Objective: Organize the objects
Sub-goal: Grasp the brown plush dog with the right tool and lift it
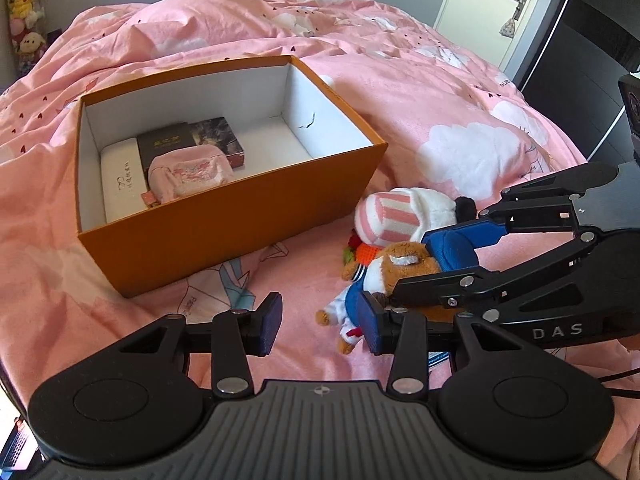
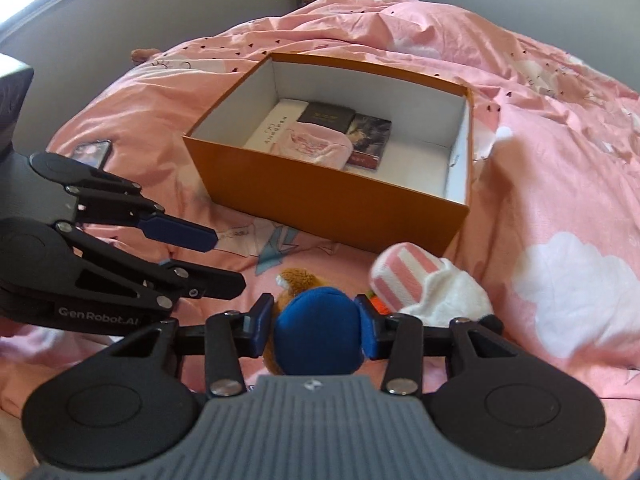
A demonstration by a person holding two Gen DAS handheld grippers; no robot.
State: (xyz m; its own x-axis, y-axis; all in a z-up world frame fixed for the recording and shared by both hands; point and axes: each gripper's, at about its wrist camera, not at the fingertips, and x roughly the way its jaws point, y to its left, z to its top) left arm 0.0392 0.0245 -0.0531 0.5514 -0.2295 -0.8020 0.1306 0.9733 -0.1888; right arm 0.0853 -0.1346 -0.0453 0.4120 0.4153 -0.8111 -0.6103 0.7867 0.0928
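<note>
An open orange box point(image 1: 240, 216) point(image 2: 320, 208) sits on the pink bedspread and holds a white case point(image 1: 120, 176), a dark book point(image 1: 168, 146), a pictured box point(image 1: 220, 136) and a pink pouch point(image 1: 188, 176). In front of it lie a brown bear plush point(image 1: 404, 264) in blue clothes and a white plush with a pink-striped hat point(image 1: 400, 216) point(image 2: 420, 280). My right gripper point(image 2: 316, 322) point(image 1: 424, 268) is shut on the bear's blue cap point(image 2: 320, 332). My left gripper point(image 1: 319, 320) point(image 2: 224, 264) is open just left of the bear, holding nothing.
A phone point(image 2: 90, 154) lies on the bedspread to the left of the box. Soft toys point(image 1: 26, 12) hang at the far corner of the room. A white door point(image 1: 492, 4) stands beyond the bed on the right. The quilt is rumpled behind the box.
</note>
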